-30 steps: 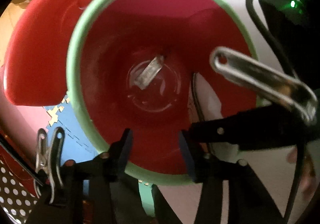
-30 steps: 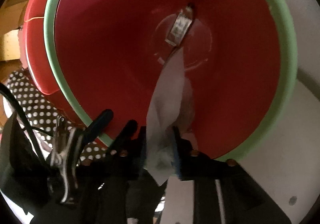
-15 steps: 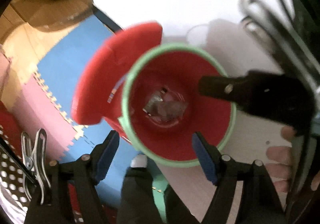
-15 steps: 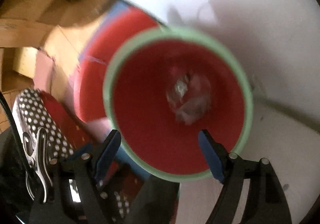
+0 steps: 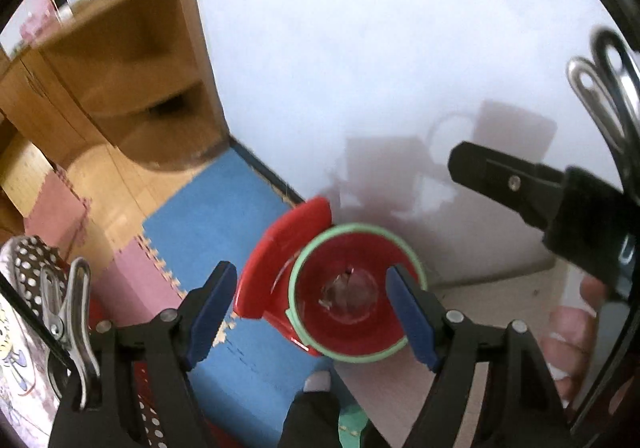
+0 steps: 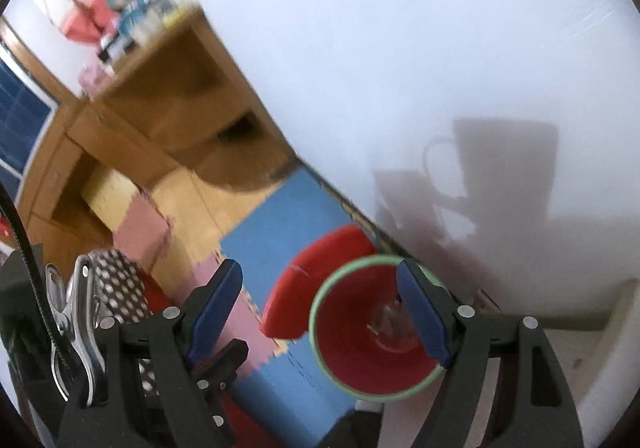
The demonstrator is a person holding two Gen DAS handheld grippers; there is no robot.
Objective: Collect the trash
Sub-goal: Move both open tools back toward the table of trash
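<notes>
Down on the floor against the white wall (image 5: 360, 48) stands the round red plastic bin with a pale green rim (image 5: 357, 294), its red lid (image 5: 280, 260) tipped open to one side – both cameras look into it from above. At its bottom lies the trash (image 5: 344, 290), a pale crumpled scrap or two; blur and distance hide what kind it is. The left gripper (image 5: 312, 312) has its blue-padded fingers (image 5: 210, 312) spread wide with nothing between them, and so does the right gripper (image 6: 320, 314), whose right pad (image 6: 422, 316) crosses over part of the bin's inside and covers some of the trash. Neither jaw line has widened in the last half second, after both opened within the past second.

Only the left wrist view shows the other gripper's black finger (image 5: 516, 188) reaching in from the right, with a person's fingers (image 5: 572, 332) cut off at that edge. Only the right wrist view shows a dark blue window pane (image 6: 20, 116) at far left. Both show the blurred wooden shelf unit (image 5: 132, 80), blue and pink foam floor mats (image 5: 208, 224) and a dotted fabric (image 5: 32, 268), partly hidden behind a steel clip (image 5: 68, 320)
</notes>
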